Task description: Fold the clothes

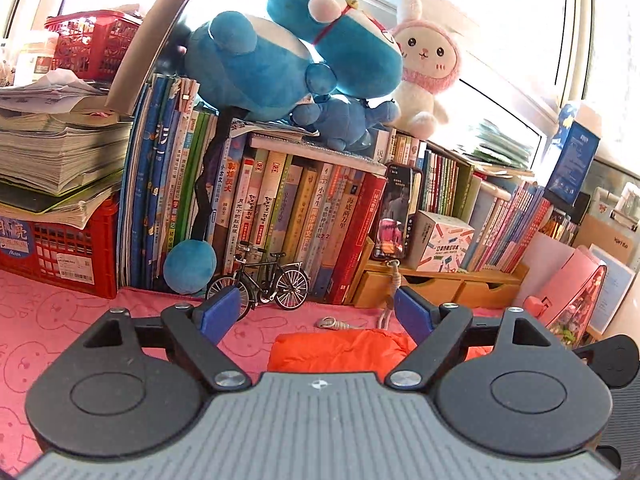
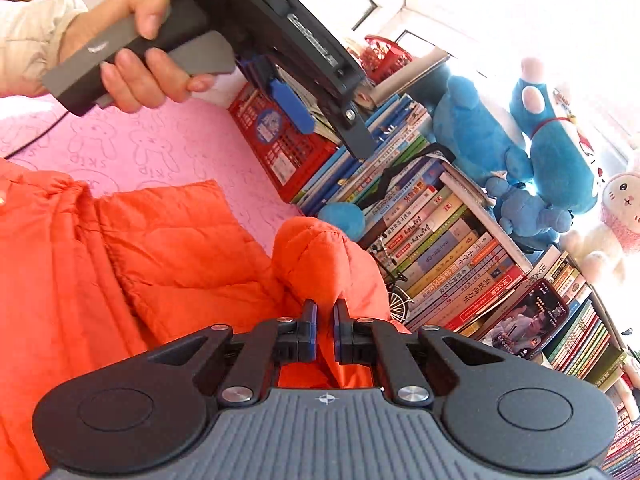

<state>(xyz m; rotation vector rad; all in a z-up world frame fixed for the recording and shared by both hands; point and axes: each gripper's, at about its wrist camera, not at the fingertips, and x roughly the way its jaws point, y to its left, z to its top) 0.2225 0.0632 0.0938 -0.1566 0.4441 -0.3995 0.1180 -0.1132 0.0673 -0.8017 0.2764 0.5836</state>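
An orange puffy jacket (image 2: 120, 264) lies spread on the pink bunny-print cloth (image 2: 160, 148). My right gripper (image 2: 325, 320) is shut on a raised fold of the jacket (image 2: 316, 248), with orange fabric pinched between its blue pads. My left gripper (image 1: 316, 314) is open with nothing between its fingers (image 1: 220, 312); it hangs above the jacket's far edge (image 1: 340, 350). In the right wrist view a hand (image 2: 132, 48) holds the left gripper (image 2: 324, 124) up over the cloth, clear of the jacket.
A row of upright books (image 1: 304, 216) lines the far edge. Red crates (image 1: 68, 252) hold stacked paper at the left. Blue plush toys (image 1: 296, 60) and a white bunny plush (image 1: 424, 68) sit on the books. In front stand a model bicycle (image 1: 264, 284), a phone (image 1: 396, 212) and wooden drawers (image 1: 440, 288).
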